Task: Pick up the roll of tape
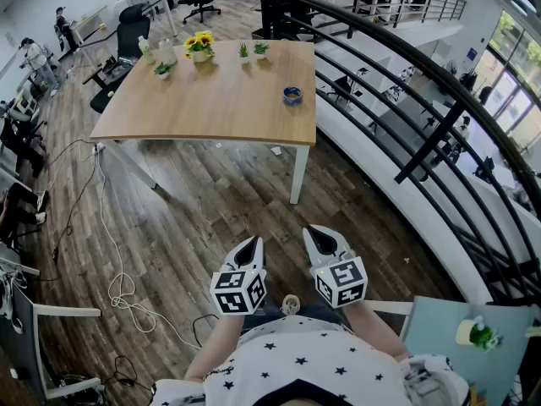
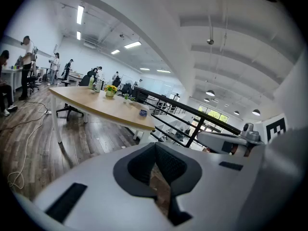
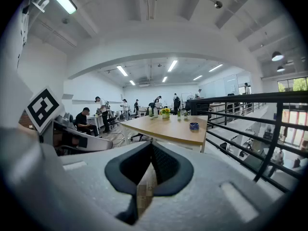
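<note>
A blue roll of tape [image 1: 292, 96] lies near the right edge of the wooden table [image 1: 211, 108], far ahead of me. It shows small in the left gripper view as the roll of tape [image 2: 143, 112] and in the right gripper view as the roll of tape [image 3: 194, 126]. Held close to my body over the floor, the left gripper [image 1: 249, 245] and right gripper [image 1: 321, 237] are side by side, well short of the table. Both are shut with nothing between the jaws.
Sunflowers in a pot [image 1: 200, 47] and small potted plants [image 1: 252, 51] stand at the table's far side. A black curved railing [image 1: 423, 83] runs along the right. White cables [image 1: 118, 286] lie on the wooden floor at left. Office chairs [image 1: 131, 28] and people are beyond the table.
</note>
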{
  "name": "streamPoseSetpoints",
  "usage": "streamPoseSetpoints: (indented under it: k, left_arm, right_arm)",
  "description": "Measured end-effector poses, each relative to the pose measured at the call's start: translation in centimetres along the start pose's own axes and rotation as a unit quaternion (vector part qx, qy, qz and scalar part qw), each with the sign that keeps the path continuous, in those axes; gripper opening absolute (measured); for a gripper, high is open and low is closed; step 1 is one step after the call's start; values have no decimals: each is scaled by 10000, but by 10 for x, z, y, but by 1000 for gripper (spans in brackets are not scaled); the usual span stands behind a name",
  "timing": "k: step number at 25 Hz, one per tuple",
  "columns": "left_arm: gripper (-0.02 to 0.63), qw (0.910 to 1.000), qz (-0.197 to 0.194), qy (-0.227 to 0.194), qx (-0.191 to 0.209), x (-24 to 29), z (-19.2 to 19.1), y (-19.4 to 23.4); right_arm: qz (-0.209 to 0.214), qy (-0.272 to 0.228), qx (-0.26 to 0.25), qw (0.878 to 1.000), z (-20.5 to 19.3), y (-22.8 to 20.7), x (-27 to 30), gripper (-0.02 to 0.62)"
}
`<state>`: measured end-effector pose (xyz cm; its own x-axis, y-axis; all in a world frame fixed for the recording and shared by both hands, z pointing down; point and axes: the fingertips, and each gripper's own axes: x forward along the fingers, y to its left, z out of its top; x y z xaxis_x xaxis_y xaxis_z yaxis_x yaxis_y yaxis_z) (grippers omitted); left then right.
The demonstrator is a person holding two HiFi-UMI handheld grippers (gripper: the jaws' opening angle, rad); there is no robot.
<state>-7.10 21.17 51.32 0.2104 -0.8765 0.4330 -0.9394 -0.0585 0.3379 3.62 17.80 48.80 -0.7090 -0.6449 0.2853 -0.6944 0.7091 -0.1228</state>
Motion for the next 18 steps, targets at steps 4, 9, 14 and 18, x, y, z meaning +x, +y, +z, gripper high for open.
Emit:
streamPoseSetpoints:
  k: [4,9,14,18]
  left_arm:
    - [3,10000,-4,-39,44,-20,-18,-14]
    - [3,9999,117,-79,-96,-32,-24,-16]
    - [3,9997,110,-189,-57,-36,-23,-19]
    - [3,9997,106,-222,-19,-37,-23,-23]
  right_arm:
    - [29,-67,-12,10000,-10,8,-26,6]
    - [79,-128,-90,9998,-10,14,-45,6]
    - [71,-166,-136,9997,-12,14,-51,6]
    - [95,-121,-130,9998,-16,13,-55,6]
